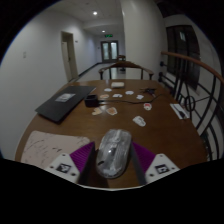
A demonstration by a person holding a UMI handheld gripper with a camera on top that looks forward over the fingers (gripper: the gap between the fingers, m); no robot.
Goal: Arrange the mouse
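A grey computer mouse (pixel 114 150) sits between my two fingers, its body running forward over the brown wooden table (pixel 150 135). My gripper (pixel 113 160) has its purple pads (pixel 80 158) pressed against the mouse's left and right sides, so it is shut on the mouse. The mouse's underside is hidden, so I cannot tell whether it rests on the table or is lifted off it.
A closed dark laptop (pixel 65 103) lies on the table ahead to the left. Small white items (pixel 138 120) and papers (pixel 118 86) are scattered mid-table. A patterned mat (pixel 45 148) lies beside my left finger. Chairs stand around the table's far end; a corridor lies beyond.
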